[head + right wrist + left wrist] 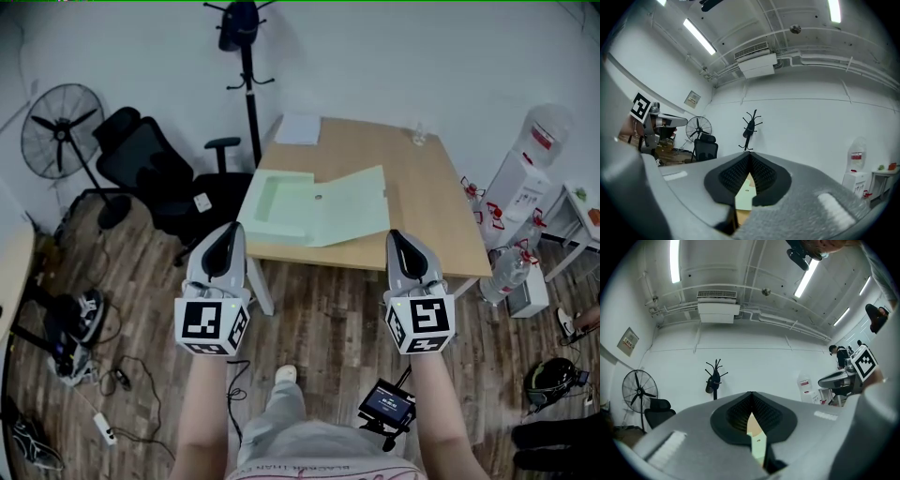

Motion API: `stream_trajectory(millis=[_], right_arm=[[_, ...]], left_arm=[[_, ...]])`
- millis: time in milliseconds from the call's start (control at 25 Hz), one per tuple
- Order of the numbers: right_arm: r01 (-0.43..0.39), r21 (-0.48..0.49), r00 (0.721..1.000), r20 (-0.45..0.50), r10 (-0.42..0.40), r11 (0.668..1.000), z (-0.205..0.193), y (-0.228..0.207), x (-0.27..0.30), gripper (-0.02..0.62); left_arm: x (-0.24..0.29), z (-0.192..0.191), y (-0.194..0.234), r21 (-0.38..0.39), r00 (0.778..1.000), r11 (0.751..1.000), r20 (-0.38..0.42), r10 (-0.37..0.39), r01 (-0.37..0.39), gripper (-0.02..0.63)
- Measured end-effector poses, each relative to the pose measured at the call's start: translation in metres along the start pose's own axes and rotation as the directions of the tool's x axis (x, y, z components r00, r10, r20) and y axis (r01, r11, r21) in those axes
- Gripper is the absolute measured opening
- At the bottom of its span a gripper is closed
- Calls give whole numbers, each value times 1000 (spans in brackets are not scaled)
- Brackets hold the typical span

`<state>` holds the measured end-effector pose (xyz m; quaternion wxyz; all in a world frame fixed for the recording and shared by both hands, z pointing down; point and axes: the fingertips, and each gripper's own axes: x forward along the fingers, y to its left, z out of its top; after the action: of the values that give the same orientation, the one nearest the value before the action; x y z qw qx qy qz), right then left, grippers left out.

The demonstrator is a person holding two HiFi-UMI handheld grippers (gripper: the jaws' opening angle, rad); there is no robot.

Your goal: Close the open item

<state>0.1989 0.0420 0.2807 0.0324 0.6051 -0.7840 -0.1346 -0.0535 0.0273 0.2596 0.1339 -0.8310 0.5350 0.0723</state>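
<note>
A pale green box file (319, 208) lies open on the wooden table (427, 197), its shallow tray at the left and its lid spread flat to the right. My left gripper (228, 232) hovers just before the table's near edge, in front of the tray. My right gripper (396, 236) hovers before the same edge, near the lid's right corner. Both are shut with nothing between their fingers, and neither touches the file. In the left gripper view, a sliver of the green file (758, 446) shows through the narrow slit under the closed left gripper (751, 395). The right gripper view shows the file (744, 197) likewise below the right gripper (750, 155).
A sheet of paper (298, 129) and a small glass (418, 136) rest at the table's far end. A black office chair (150, 169), a fan (61, 127) and a coat stand (246, 75) stand to the left, a water dispenser (525, 169) to the right. Cables and a small device (386, 405) lie on the floor.
</note>
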Motion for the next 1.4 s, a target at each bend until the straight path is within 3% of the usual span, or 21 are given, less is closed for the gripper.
stream_trajectory(millis=[840, 1400], right_arm=[[143, -10, 984, -111, -143, 990, -42, -30, 152, 2], [232, -30, 951, -205, -233, 972, -77, -54, 160, 2]], left_arm=[[158, -81, 93, -62, 994, 993, -47, -99, 96, 11], [194, -122, 95, -105, 980, 980, -95, -176, 166, 11]])
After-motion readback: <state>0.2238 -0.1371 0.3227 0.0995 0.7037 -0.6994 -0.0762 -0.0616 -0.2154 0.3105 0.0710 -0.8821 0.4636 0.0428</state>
